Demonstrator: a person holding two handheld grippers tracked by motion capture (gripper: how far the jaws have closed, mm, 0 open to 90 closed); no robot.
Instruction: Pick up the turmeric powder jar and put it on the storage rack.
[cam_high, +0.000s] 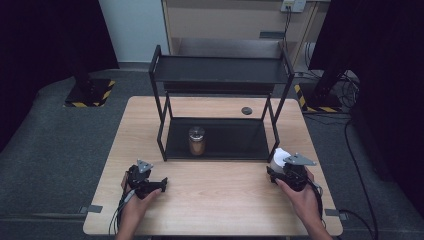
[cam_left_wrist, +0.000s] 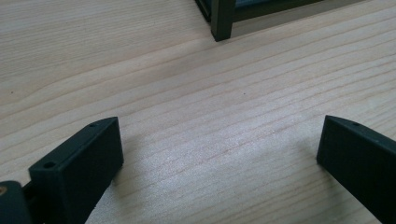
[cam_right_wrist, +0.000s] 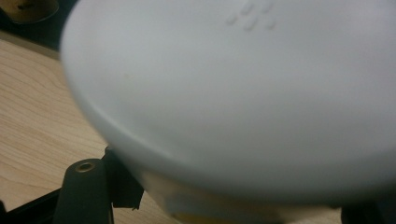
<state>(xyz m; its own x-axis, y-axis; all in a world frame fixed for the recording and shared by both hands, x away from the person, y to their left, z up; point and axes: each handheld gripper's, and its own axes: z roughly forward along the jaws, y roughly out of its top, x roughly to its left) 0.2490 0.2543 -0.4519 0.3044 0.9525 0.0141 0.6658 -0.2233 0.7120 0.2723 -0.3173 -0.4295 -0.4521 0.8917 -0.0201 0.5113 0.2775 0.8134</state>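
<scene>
Right gripper is sitting at about 4 o'clock on the table, jaws closed in on a white-lidded container. Grip looks made. The container is standing just off the rack's front-right leg, and I can't tell whether it's lifted or resting on the wood.

Left gripper is idling at roughly 8 o'clock, jaws spread wide, nothing between them.

Progress, as I'm reading it: the work is loading the rack. A jar with a metal lid is already standing on the lower shelf, left of centre. The white-lidded container is gripped but not placed. Left to do: lift, carry toward 12 o'clock, set on a shelf, release. So early-to-mid.

View differences:
- High view is giving the layout: both grippers, rack, jar, a small dark disc on the table behind the rack.
- Right gripper view is giving the close-up: the white lid with faint embossed marks near the top, and a yellowish strip below it, likely the body.
- Left gripper view is confirming bare wood between its jaws, with a rack leg at 12 o'clock.
</scene>
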